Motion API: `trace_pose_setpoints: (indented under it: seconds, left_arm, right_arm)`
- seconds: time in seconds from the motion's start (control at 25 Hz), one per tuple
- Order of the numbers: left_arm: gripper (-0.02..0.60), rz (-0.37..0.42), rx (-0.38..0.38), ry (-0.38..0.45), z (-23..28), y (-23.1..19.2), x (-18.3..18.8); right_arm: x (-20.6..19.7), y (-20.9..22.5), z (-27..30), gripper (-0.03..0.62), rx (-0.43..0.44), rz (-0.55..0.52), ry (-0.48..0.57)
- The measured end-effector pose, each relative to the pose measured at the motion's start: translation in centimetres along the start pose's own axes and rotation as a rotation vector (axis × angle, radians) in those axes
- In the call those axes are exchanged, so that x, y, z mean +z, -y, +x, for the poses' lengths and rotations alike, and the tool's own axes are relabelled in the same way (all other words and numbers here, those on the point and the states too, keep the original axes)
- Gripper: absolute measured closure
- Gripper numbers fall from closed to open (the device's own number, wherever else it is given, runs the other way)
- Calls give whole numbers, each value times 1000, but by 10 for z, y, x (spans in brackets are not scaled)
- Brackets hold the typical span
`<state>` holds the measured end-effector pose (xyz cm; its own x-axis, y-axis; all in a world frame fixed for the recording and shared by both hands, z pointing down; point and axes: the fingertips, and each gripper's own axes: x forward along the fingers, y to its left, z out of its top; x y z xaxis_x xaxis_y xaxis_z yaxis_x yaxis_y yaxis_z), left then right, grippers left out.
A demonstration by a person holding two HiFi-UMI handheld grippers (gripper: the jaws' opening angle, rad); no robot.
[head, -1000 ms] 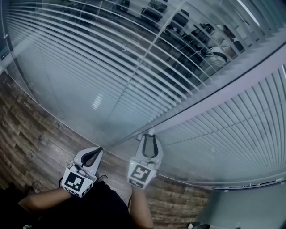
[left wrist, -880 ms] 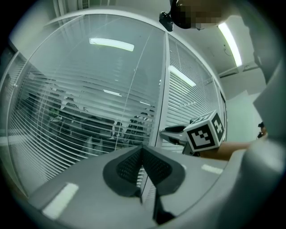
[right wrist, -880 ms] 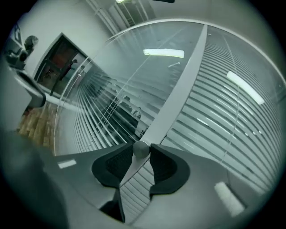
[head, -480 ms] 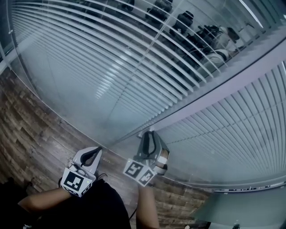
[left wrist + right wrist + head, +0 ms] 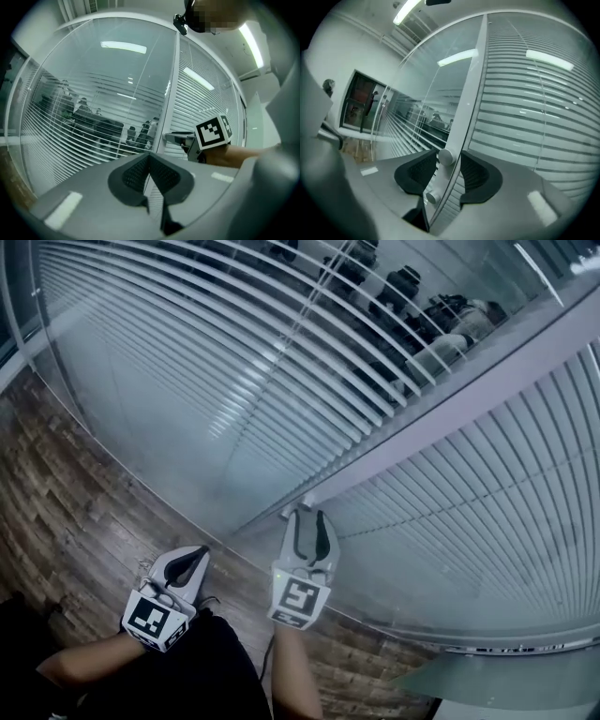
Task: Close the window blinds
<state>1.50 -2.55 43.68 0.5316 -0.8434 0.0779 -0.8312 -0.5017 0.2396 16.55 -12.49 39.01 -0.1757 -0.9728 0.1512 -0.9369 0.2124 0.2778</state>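
Right gripper view: my right gripper [image 5: 449,165] is opening its jaws around the upper of two round knobs [image 5: 446,156] on the frame [image 5: 471,84] between two window blinds [image 5: 525,108]. My left gripper [image 5: 150,161] is closed, empty.

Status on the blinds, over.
Right gripper at knob, jaws opening, knob between them. Left gripper shut, empty. Left blinds see-through, right blinds nearly shut. Nothing blocking.

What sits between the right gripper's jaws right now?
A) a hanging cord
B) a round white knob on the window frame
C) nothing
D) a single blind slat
B: the right gripper view shows the round white knob between the jaws of the right gripper, which are opening.
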Motion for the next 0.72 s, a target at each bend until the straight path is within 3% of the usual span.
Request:
trace_pose_setpoints:
  seconds: [0.2,0.36,0.56,0.72]
  left_arm:
    - [580,-16,5,30,2,3,6]
    - [580,-6,-34,-2,8,-7,5]
    - [580,30,-90,-13,22,-17,-8]
    - [580,31,-141,-31,29,-25,-15]
  right_arm:
    - [2,-1,9,431,25,172,28]
    - [8,-4,14,431,-29,216,32]
    - [-22,0,6,453,-121,284,19]
    - [-29,0,4,461,-152,279,9]
